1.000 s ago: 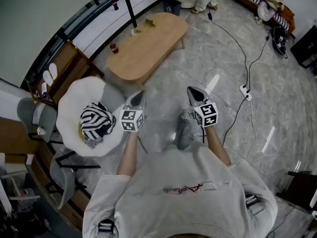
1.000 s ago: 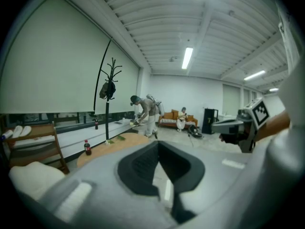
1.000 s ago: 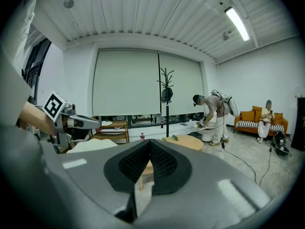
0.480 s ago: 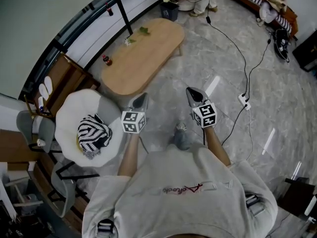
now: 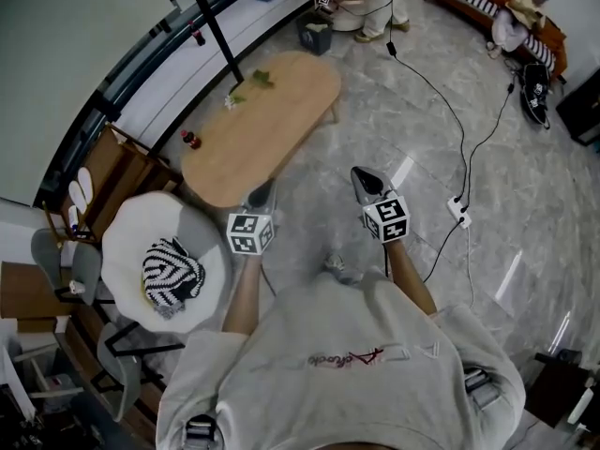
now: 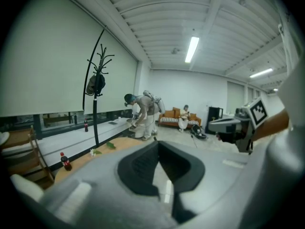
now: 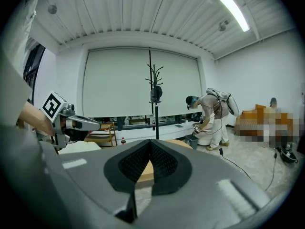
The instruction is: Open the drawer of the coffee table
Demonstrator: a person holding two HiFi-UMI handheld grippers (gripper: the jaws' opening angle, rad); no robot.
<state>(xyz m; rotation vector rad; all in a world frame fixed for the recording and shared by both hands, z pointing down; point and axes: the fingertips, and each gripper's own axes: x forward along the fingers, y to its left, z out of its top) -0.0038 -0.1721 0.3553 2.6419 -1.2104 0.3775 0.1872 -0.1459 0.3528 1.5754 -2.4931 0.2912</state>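
The oval wooden coffee table (image 5: 258,125) stands on the marble floor ahead of me; no drawer shows in any view. My left gripper (image 5: 263,193) is held out in front of the body, shut and empty, its tip over the table's near end. My right gripper (image 5: 362,180) is level with it, to the right, shut and empty above bare floor. In the left gripper view the shut jaws (image 6: 157,145) point past the table (image 6: 78,165), and the right gripper (image 6: 217,126) shows beside them. In the right gripper view the tabletop (image 7: 144,171) shows through the gap behind the closed jaws (image 7: 150,142).
A white round chair (image 5: 131,242) with a striped cushion (image 5: 172,272) stands at my left. A cola bottle (image 5: 190,140) and green sprigs (image 5: 259,80) are on the table. A coat stand (image 5: 211,31), a power strip (image 5: 458,210) with cables and a bent-over person (image 7: 212,116) lie beyond.
The table and the chair have drawn nearer and slid down-left in the head view as I walk forward. Both grippers stay shut and held out as before.
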